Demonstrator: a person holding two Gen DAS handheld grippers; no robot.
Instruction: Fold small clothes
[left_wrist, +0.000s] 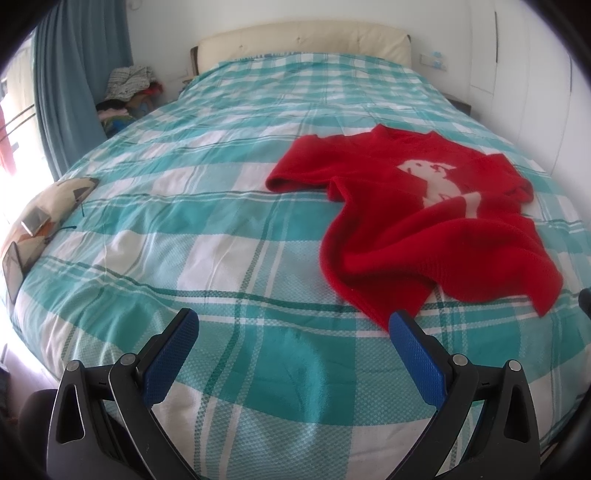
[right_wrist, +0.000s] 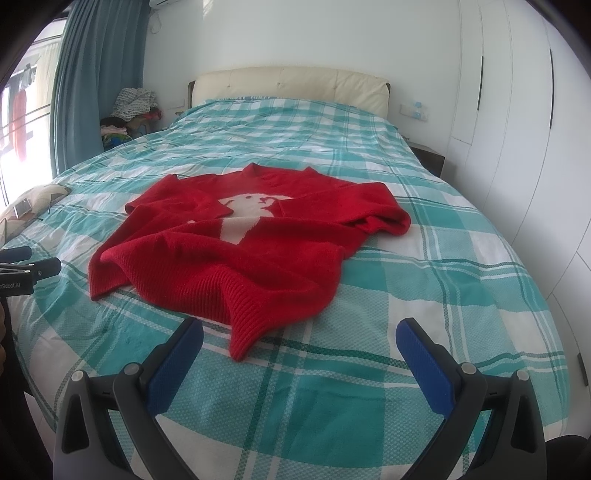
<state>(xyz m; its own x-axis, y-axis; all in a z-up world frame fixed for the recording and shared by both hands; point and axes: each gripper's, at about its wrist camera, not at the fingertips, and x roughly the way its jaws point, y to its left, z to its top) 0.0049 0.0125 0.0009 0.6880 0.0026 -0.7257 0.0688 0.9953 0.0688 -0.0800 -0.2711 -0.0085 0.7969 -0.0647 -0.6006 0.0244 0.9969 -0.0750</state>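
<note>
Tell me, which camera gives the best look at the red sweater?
The right wrist view: the red sweater lies central and whole, with its white animal motif facing the camera. The left wrist view shows the sweater off to the right and more distorted.

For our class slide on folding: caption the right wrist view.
Open right tongs hover over the teal-and-white checked bedspread, facing a rumpled, unfolded red knitted sweater.
</note>
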